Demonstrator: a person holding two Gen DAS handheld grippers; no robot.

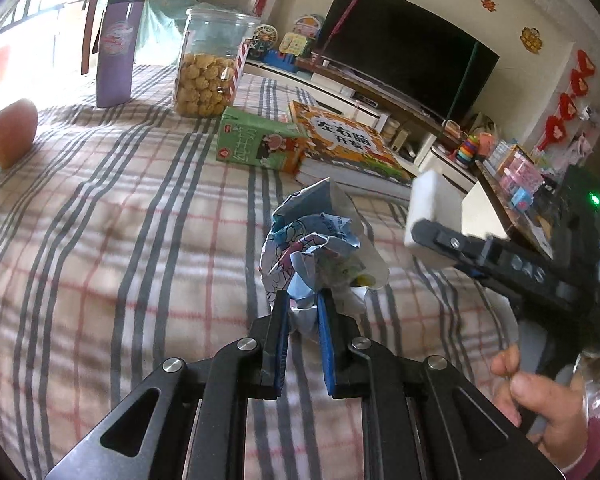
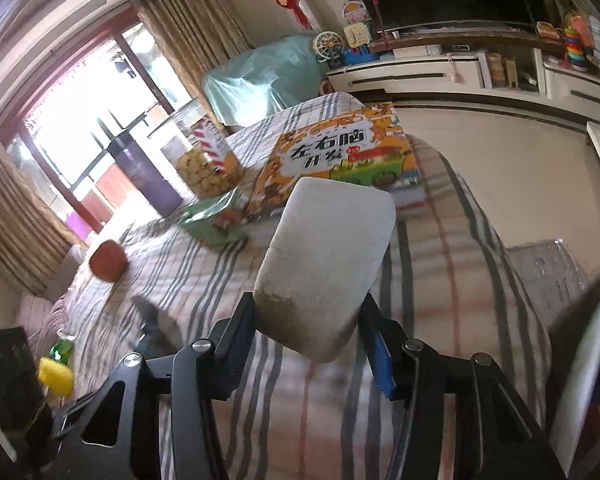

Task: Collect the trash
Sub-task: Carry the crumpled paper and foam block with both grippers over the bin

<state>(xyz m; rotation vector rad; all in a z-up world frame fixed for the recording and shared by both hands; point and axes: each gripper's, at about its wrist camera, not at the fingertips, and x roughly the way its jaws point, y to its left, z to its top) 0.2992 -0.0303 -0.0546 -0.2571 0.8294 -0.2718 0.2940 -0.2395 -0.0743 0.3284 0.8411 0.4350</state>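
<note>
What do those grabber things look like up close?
Both are black metal. The left gripper has blue pads on its fingers and shiny silver bolts. The right gripper looks the same; its body glows with a small green light, and the hand holding it wears a dark red sleeve.

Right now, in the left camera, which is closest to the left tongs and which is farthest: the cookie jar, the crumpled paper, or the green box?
1. Crumpled paper, pinched in the left tongs.
2. Green box, farther up the cloth, beside the book.
3. Cookie jar, behind the box, near the purple bottle.
</note>
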